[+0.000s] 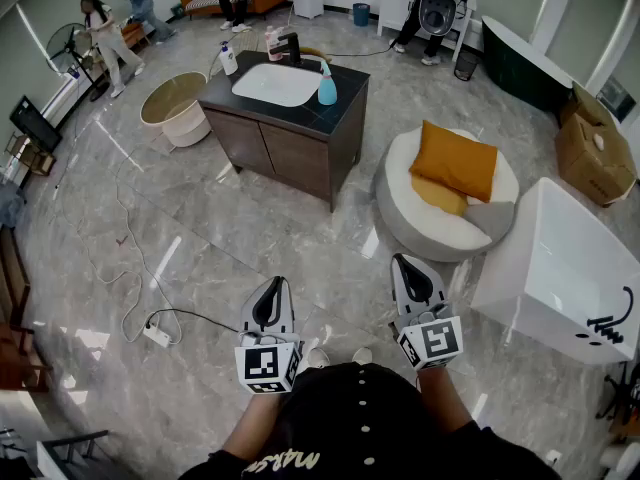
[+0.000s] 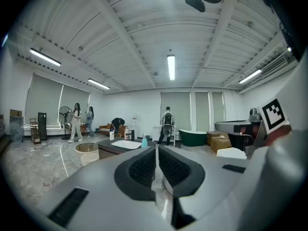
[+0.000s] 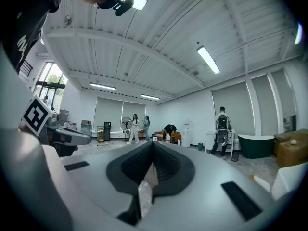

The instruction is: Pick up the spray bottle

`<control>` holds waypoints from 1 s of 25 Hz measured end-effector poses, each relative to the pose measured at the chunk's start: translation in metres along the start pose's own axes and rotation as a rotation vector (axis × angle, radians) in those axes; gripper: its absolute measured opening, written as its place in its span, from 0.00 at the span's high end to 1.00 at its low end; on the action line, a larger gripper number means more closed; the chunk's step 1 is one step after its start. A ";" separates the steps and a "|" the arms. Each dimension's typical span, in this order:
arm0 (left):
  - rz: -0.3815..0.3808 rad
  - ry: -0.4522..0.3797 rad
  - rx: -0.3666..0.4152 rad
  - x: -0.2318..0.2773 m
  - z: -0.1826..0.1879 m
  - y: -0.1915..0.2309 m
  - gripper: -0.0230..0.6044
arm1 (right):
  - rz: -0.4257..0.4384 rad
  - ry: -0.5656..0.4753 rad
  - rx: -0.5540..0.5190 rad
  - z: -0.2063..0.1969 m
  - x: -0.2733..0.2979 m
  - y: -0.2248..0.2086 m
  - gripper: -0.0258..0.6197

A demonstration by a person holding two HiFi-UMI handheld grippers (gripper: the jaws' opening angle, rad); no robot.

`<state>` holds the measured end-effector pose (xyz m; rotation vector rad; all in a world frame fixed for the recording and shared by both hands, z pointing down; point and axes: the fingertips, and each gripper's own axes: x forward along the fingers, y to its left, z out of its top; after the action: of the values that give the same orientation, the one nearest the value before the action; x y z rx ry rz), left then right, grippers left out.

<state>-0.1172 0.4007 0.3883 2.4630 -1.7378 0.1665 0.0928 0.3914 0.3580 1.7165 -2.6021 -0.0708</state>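
Holding the left gripper [image 1: 272, 286] and right gripper [image 1: 405, 265] low at the frame's bottom, jaws pressed together on nothing, I read a carrying pose, nothing within reach. The teal spray bottle [image 1: 327, 87] stands upright far ahead, upper centre, on the dark surface [image 1: 348, 86] beside the basin [image 1: 275, 83].
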 end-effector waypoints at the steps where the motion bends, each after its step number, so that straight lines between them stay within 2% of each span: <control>1: 0.000 0.001 0.001 0.000 0.000 0.000 0.92 | 0.000 0.001 0.000 -0.001 0.000 0.000 0.97; 11: -0.002 0.005 -0.004 0.002 -0.002 0.009 0.92 | 0.013 0.009 -0.004 -0.004 0.009 0.010 0.97; 25: -0.044 0.020 -0.002 -0.010 -0.018 0.039 0.92 | -0.039 0.058 0.008 -0.023 0.010 0.039 0.97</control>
<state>-0.1578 0.4003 0.4060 2.4873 -1.6734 0.1845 0.0543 0.3968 0.3828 1.7445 -2.5326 -0.0111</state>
